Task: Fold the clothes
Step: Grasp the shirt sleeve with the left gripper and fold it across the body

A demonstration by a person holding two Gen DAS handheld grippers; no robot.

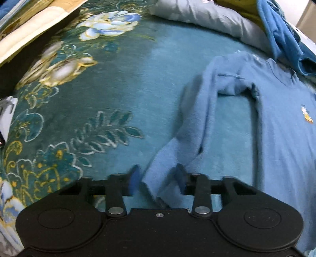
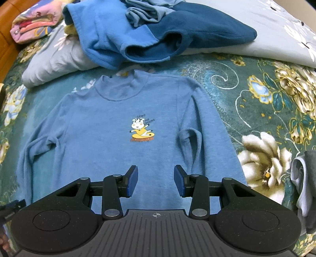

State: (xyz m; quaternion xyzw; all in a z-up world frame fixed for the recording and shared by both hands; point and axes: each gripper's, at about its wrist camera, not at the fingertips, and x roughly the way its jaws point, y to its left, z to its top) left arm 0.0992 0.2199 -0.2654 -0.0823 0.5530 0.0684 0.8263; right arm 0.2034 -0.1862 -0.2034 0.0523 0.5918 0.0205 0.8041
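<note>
Faintly "COW!!" over cartoon cow (image 2: 140, 129) on blue shirt (image 2: 110, 142); both grippers' jaws apart.

I see the left gripper (image 1: 157, 180) at the bottom centre, its blue-padded fingers (image 1: 134, 180) parted with the cuff end of a sleeve (image 1: 189, 126) lying between them. I cannot confirm pad contact with the cloth. The sleeve runs up and away from the gripper to the light blue sweater (image 1: 276, 118), which lies flat on the teal floral bedspread (image 1: 98, 94). Beyond the sweater sits a grey pillow (image 1: 207, 17), with darker blue garments (image 1: 280, 33) heaped just beside it.
</note>
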